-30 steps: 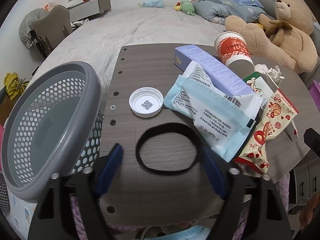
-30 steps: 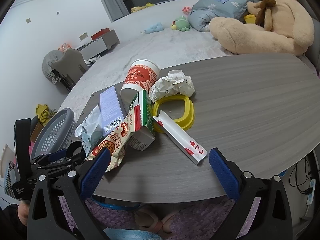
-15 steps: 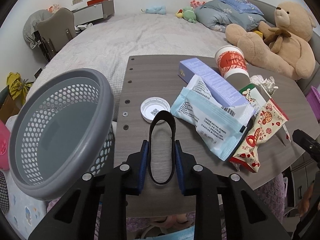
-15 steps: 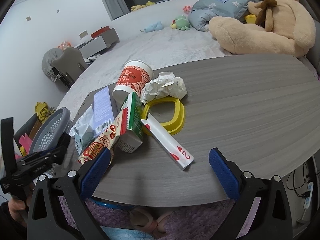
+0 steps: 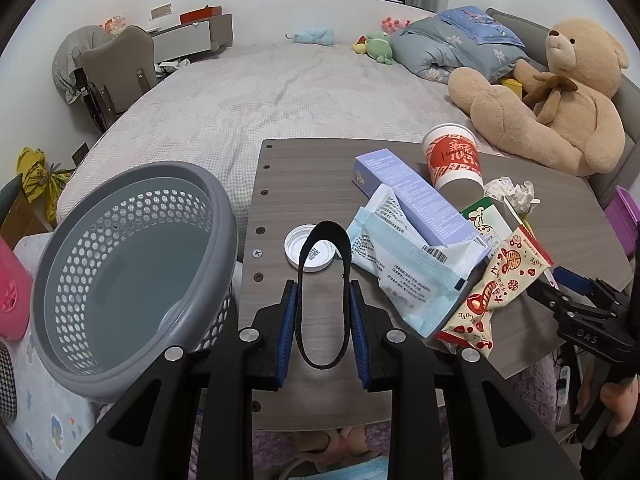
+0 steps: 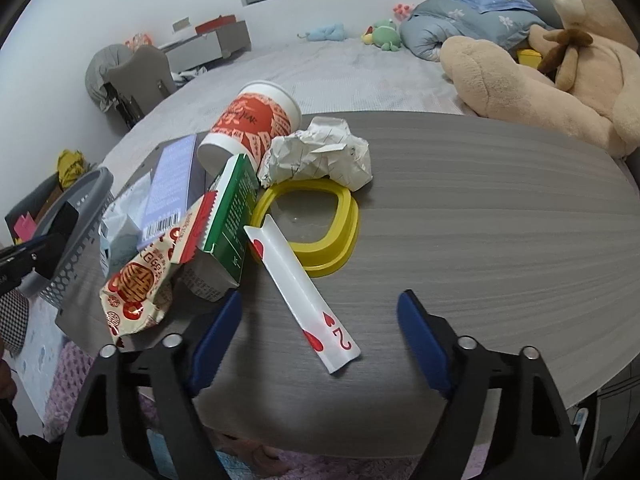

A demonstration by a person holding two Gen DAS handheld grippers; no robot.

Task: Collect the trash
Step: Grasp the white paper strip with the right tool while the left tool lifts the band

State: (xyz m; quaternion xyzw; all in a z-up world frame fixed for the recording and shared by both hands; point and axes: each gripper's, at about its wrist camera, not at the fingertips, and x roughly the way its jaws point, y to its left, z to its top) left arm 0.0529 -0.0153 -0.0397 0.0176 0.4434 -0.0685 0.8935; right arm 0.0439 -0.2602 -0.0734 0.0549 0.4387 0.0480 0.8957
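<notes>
My left gripper (image 5: pixel 323 294) is shut on a black band (image 5: pixel 322 264), squeezed into a narrow loop and lifted just above the wooden table (image 5: pixel 320 168). A grey perforated basket (image 5: pixel 120 264) stands to its left, beside the table edge. My right gripper (image 6: pixel 320 306) has its jaws closing around a folded playing card (image 6: pixel 300 292) that lies between them on the table; the pads do not touch it. Behind the card sit a yellow ring (image 6: pixel 320 224), a green carton (image 6: pixel 232 212), a snack wrapper (image 6: pixel 140 280), crumpled paper (image 6: pixel 320 152) and a red paper cup (image 6: pixel 252 124).
A white bottle cap (image 5: pixel 308 254), a tissue pack (image 5: pixel 404 264) and a lilac box (image 5: pixel 412 196) lie on the table's left part. Beyond the table is a bed with a large teddy bear (image 5: pixel 552 96). A person's hand (image 5: pixel 616 404) holds the right gripper.
My left gripper closed on the black band, squeezing it from a round loop into a narrow one, and lifted it. My right gripper moved in over the playing card and its jaws narrowed.
</notes>
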